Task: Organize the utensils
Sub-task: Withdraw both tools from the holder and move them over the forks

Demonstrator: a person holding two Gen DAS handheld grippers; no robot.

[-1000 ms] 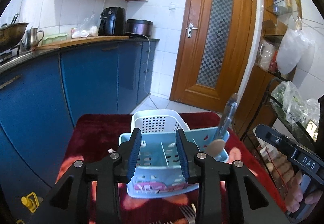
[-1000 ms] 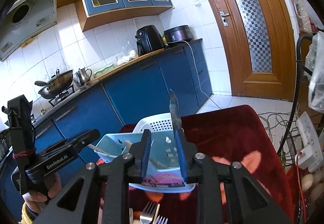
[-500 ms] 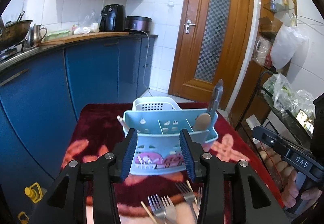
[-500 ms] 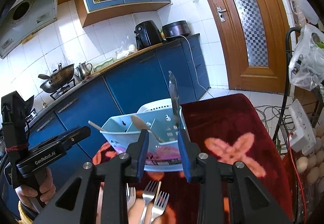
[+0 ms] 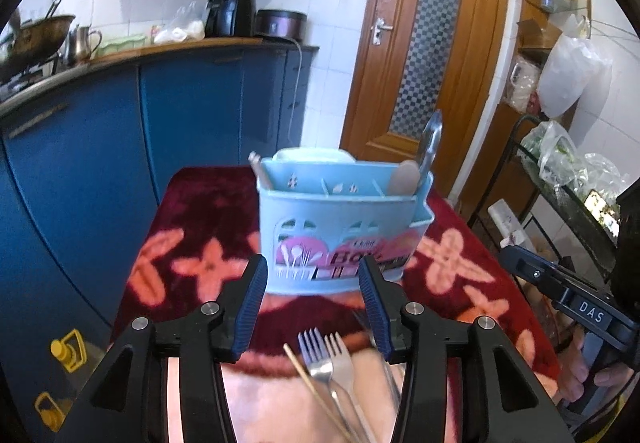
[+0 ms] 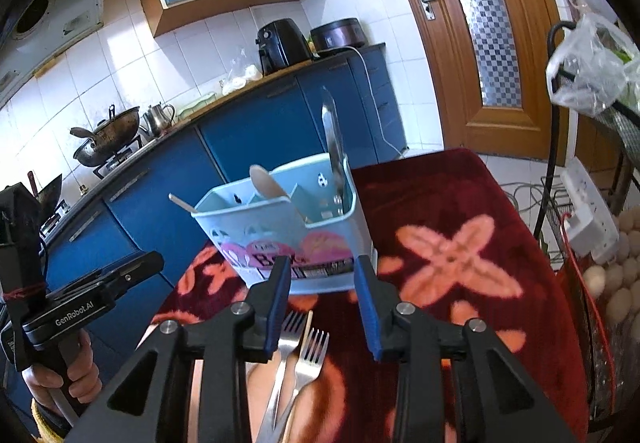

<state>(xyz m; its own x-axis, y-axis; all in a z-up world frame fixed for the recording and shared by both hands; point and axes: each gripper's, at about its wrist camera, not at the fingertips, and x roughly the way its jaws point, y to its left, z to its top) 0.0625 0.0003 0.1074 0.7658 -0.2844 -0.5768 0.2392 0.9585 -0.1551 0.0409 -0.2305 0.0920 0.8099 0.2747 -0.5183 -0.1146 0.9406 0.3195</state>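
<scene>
table: small table under a dark red cloth (image 5: 208, 203) with salmon flower shapes; blue kitchen cabinets run past its far and left edges
caddy: light blue plastic utensil caddy (image 5: 340, 235), upright, near the middle of the table toward the far edge; pink printed label on its front wall; divided into compartments
caddy contents: wooden spoon (image 6: 268, 181) leaning, bowl up, in a middle-right compartment; steel utensil handle (image 6: 334, 147) standing tall in the right end compartment; thin pale stick (image 6: 182, 202) poking out over the left rim
white basket: white perforated basket (image 5: 312, 155) just behind the caddy, mostly hidden by it
forks: several steel forks (image 6: 298, 347) flat on the cloth at the near edge, tines toward the caddy, just in front of it and apart from it; exact count unclear
skewer: thin wooden stick (image 5: 316, 383) lying beside the forks, slanted
left gripper: left gripper (image 5: 312, 299) released, jaws have just been opening, nothing between the blue pads; hovers over the near edge, above the forks, aimed down at the caddy front
right gripper: right gripper (image 6: 322, 297) released, jaws have just been opening too, gap narrower, nothing clamped; same near edge, tips just short of the caddy label
hands: fingers wrap each handle, seen at the side of the other camera's view
</scene>
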